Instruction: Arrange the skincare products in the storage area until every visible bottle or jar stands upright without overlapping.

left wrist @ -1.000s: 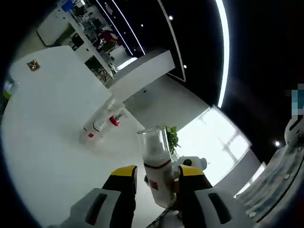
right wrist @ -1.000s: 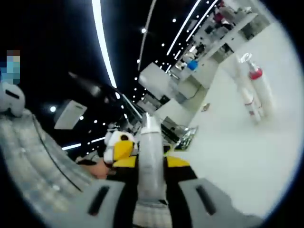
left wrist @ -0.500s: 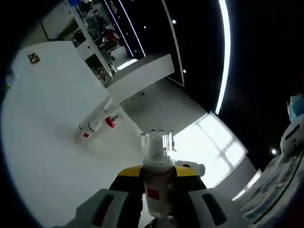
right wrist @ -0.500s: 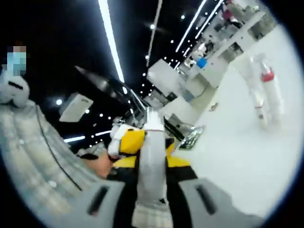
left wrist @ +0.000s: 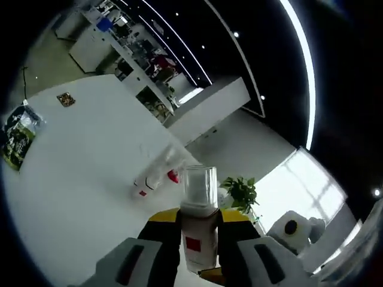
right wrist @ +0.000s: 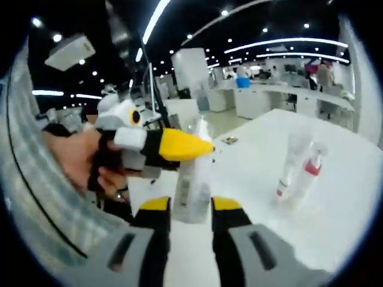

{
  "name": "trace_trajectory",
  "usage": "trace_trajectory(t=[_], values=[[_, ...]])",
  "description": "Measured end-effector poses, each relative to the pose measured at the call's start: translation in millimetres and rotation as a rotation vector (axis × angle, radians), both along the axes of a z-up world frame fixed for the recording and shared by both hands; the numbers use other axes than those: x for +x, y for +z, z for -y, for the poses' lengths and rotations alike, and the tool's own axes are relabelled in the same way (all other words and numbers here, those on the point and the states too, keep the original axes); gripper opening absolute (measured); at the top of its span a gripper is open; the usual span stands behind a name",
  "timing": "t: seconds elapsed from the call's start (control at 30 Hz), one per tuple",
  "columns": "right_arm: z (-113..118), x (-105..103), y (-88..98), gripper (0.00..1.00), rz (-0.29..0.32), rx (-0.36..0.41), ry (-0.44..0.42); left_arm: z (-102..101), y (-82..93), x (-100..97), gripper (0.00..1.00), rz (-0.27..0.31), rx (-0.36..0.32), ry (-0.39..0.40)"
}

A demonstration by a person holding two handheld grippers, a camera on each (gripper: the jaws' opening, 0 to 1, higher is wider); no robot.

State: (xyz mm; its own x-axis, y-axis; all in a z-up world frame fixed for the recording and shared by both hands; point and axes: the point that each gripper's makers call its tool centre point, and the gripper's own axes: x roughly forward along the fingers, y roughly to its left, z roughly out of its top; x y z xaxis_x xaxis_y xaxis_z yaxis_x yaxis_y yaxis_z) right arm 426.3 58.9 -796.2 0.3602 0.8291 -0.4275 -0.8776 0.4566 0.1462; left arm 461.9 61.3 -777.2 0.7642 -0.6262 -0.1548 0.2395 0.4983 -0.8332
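Bottle in hand, ready to stand on the white table

The left gripper (left wrist: 199,230) clamps a white bottle (left wrist: 199,239) with a clear cap; lower it straight and let go only once its base sits flat, clear of the two slim bottles (left wrist: 157,174) on the table (left wrist: 72,173). The right gripper (right wrist: 182,206) frames a translucent bottle (right wrist: 192,185); its grip I cannot tell.

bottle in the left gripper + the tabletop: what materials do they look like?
Bottle: likely plastic, with an opaque glossy white body bearing a red square label; its cap is clear, and the background shows through it. Table: smooth matte white surface, probably laminate; the exact material can't be told.
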Motion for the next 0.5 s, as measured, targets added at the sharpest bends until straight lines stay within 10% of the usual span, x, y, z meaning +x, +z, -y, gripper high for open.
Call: trace_trajectory(t=[0.2, 0.5], values=[[8.4, 11.5, -3.5, 0.21, 0.012, -0.051, -0.04, 4.4, -0.5, 7.8, 0.23, -0.014, 0.042, 0.017], [27.9, 13.4, 7.1, 0.16, -0.182, 0.152, -0.112, 18.6, 12.0, 5.8, 0.21, 0.049, 0.107, -0.116]])
